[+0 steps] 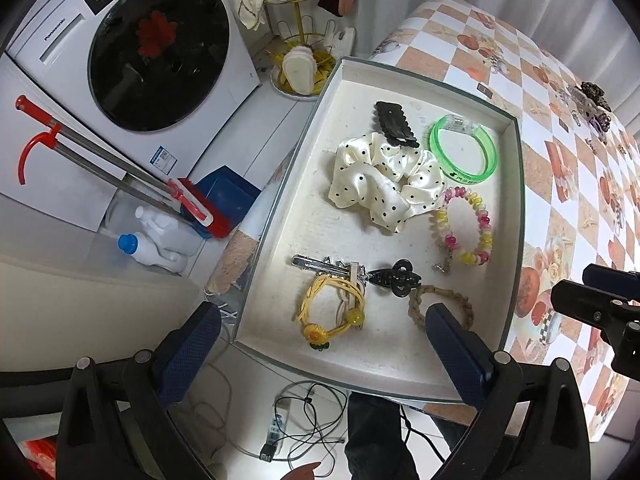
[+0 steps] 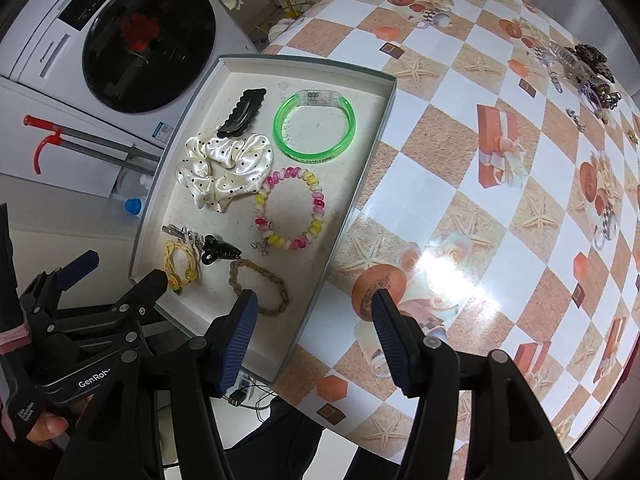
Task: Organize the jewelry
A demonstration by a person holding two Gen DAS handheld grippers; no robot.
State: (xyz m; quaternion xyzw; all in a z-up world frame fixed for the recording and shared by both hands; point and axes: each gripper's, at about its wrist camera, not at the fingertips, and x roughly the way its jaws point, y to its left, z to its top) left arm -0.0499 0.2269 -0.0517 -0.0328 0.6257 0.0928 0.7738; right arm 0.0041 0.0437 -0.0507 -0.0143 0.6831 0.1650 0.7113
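A shallow white tray (image 1: 280,216) (image 2: 384,128) lies at the table's near-left corner. It holds a dotted cream scrunchie (image 1: 380,180) (image 2: 224,168), a green bangle (image 1: 464,148) (image 2: 316,124), a black snap clip (image 1: 396,124) (image 2: 242,114), a pink-yellow bead bracelet (image 1: 464,226) (image 2: 290,208), a black claw clip (image 1: 396,278) (image 2: 218,252), a yellow sunflower tie (image 1: 332,312) (image 2: 182,264) and a braided brown tie (image 1: 440,300) (image 2: 260,284). My left gripper (image 1: 320,344) is open and empty over the tray's near edge. My right gripper (image 2: 314,320) is open and empty over the tray's near-right corner.
More jewelry (image 1: 592,104) (image 2: 580,68) lies in a pile at the table's far right on the checked tablecloth (image 2: 480,220). A washing machine (image 1: 132,52), a mop (image 1: 120,168) and bottles (image 1: 160,240) stand on the floor to the left. Cables (image 1: 304,420) lie below the table edge.
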